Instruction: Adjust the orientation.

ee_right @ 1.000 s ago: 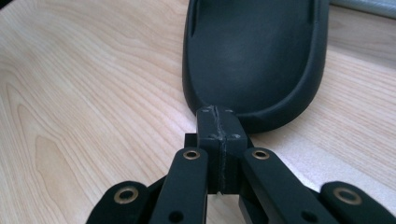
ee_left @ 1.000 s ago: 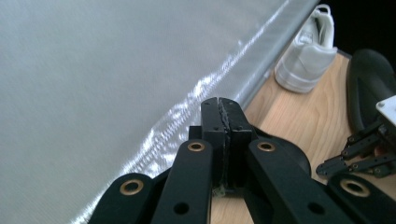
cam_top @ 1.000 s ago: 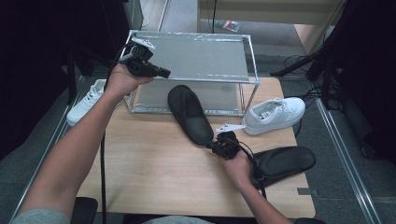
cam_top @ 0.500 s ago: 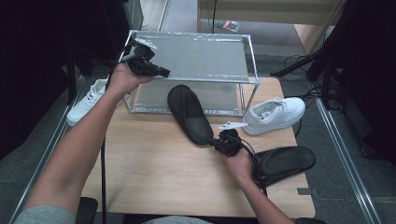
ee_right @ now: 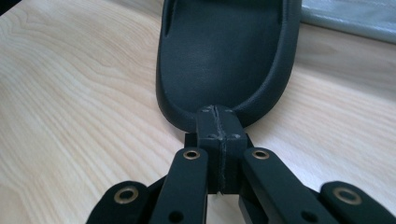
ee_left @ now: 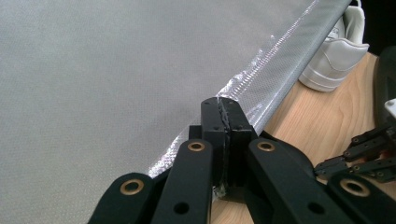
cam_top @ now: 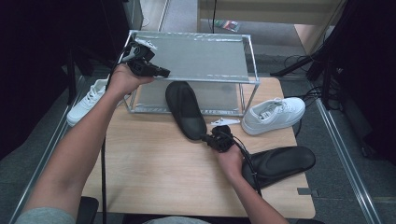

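Landmark: wire-frame shoe rack (cam_top: 247,60), standing at the far edge of the wooden table (cam_top: 140,168); all places are given relative to it.
White sneaker, left (cam_top: 86,100): seen just outside the rack's left end, partly off the table.
Left gripper (cam_top: 163,73): held at the rack's near-left corner; jaws are seen pressed together at the top shelf's edge, nothing visibly caught.
Black insole, centre (cam_top: 186,109): laid on the table, its far end tucked under the rack's front rail, its near end pointing away from the rack.
Right gripper (cam_top: 205,137): jaws narrow, fully together, tips touching the insole's near rim; whether the rim is pinched cannot be told.
White sneaker, right (cam_top: 273,114): set just off the rack's right front corner.
Second black insole (cam_top: 280,161): laid well in front of the rack, right side.
Step judged: centre insole being engaged while the rack is steadied.
Next move calls for: a firm hold on the rim before the insole is moved.
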The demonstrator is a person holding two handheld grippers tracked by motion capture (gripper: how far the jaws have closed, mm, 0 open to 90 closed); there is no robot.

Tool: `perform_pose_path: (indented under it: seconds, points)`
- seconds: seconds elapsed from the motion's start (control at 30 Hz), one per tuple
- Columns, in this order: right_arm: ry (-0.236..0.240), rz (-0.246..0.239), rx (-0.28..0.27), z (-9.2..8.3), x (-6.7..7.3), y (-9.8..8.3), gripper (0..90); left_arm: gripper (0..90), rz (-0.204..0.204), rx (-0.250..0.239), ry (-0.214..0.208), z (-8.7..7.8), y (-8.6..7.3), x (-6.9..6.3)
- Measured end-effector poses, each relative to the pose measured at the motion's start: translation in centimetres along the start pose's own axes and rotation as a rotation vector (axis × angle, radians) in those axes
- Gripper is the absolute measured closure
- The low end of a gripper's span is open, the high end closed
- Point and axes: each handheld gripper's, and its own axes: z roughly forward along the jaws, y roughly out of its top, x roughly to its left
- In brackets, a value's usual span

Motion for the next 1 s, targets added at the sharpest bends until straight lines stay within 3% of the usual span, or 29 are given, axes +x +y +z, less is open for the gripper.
perform_pose_path:
  seconds: [0.33, 0.57, 0.7, 1.0]
  points:
    - [0.019, 0.003, -0.038, 2.6, 1.2, 1.5, 90.0, 90.0, -0.024, -0.004, -0.006, 0.0, -0.1, 0.1]
    - [0.023, -0.011, -0.085, 3.3, 2.0, 3.3, 90.0, 90.0, -0.031, -0.003, -0.007, 0.0, -0.1, 0.1]
    - [0.005, -0.029, -0.071, 4.1, 2.1, 4.2, 90.0, 90.0, -0.035, -0.002, -0.012, 0.0, -0.1, 0.1]
    - [0.003, -0.013, -0.067, 5.7, 2.1, 5.7, 90.0, 90.0, -0.038, -0.007, -0.025, -0.1, -0.3, 0.3]
